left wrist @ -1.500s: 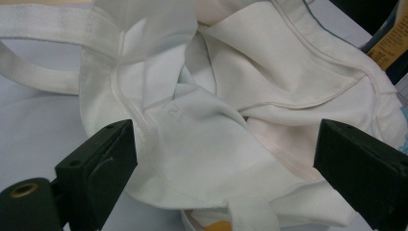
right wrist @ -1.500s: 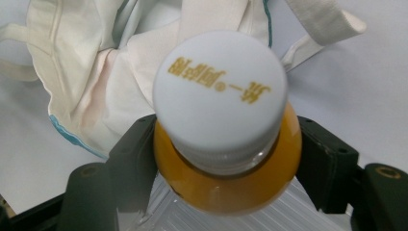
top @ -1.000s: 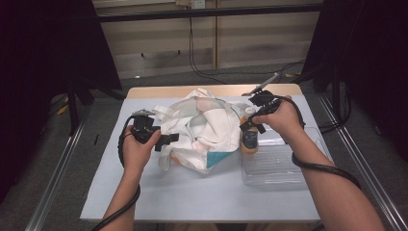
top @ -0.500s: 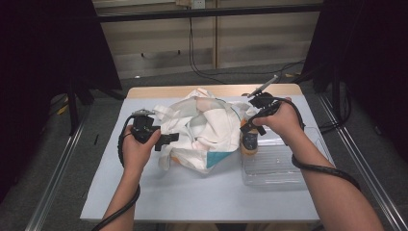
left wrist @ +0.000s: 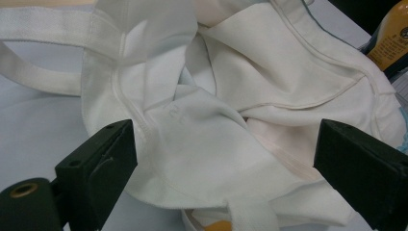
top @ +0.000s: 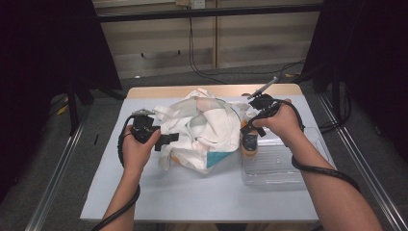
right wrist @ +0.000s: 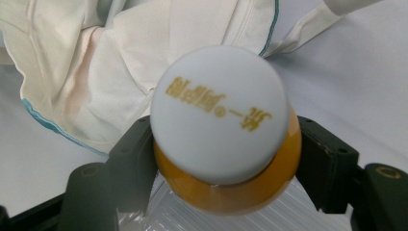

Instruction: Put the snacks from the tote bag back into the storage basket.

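Note:
A crumpled white cloth bag [top: 202, 130] with a teal edge lies in the middle of the table. My left gripper [top: 166, 139] is at the bag's left side, and in the left gripper view [left wrist: 226, 159] its jaws stand wide open over the fabric [left wrist: 207, 96]. My right gripper [top: 248, 126] is shut on an orange bottle [top: 249, 142] with a white cap [right wrist: 219, 113]. The bottle stands upright at the left edge of a clear plastic tray [top: 279, 163], right beside the bag.
The table [top: 192, 202] has a pale blue top with free room along its front. Metal rails run down both sides. Cables hang behind the far edge.

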A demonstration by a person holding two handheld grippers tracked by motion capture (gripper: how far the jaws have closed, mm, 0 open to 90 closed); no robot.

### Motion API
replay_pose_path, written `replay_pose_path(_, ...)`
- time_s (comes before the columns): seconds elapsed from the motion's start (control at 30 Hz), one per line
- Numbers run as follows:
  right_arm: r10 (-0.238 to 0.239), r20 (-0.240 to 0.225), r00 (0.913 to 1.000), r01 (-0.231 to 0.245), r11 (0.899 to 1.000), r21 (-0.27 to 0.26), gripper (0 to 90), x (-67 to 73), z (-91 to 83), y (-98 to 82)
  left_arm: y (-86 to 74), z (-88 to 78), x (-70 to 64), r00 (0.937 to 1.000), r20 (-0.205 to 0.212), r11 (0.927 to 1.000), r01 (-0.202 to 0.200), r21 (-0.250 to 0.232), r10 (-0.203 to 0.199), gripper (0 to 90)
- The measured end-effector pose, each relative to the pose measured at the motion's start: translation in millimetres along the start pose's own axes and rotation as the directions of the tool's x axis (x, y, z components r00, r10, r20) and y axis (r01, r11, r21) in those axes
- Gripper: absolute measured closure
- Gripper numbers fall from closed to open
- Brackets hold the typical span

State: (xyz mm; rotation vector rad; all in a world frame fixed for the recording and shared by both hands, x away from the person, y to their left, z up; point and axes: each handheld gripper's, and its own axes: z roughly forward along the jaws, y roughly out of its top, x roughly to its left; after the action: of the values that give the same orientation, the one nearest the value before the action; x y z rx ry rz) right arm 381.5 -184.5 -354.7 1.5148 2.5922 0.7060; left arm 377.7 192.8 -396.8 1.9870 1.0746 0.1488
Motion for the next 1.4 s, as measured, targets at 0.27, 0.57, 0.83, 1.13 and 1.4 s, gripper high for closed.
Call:
replay_pose_path(0.27,0.006,0.002,1.0000,-0.006,1.000,0.004,30.3,-0.1,1.6,-1.5,-0.1,0.6,-0.2,1.0000,0.001,1.0000,0.005,-0.002,-0.005,7.6)
replay_pose_path(0.57,-0.001,0.002,1.0000,0.001,1.000,0.002,30.1,-0.1,1.4,-5.0,-0.6,1.4,-0.8,1.0000,-0.003,1.0000,0.006,0.002,-0.006,7.6)
replay_pose_path(0.83,-0.005,0.003,1.0000,0.005,1.000,0.002,30.0,1.0,0.2,-9.3,0.0,1.6,-1.9,0.9999,-0.003,0.9999,-0.011,0.010,0.011,7.6)
replay_pose_path(1.13,-0.018,0.000,0.9998,0.018,1.000,-0.006,29.9,1.3,0.0,-14.1,2.4,5.7,-4.5,0.9999,0.004,0.9999,-0.012,0.011,0.012,7.6)
replay_pose_path(1.4,-0.019,-0.015,0.9997,0.019,1.000,-0.020,27.9,0.1,1.2,-17.8,4.1,7.9,-5.1,0.9998,0.008,0.9998,-0.018,0.013,0.018,7.6)
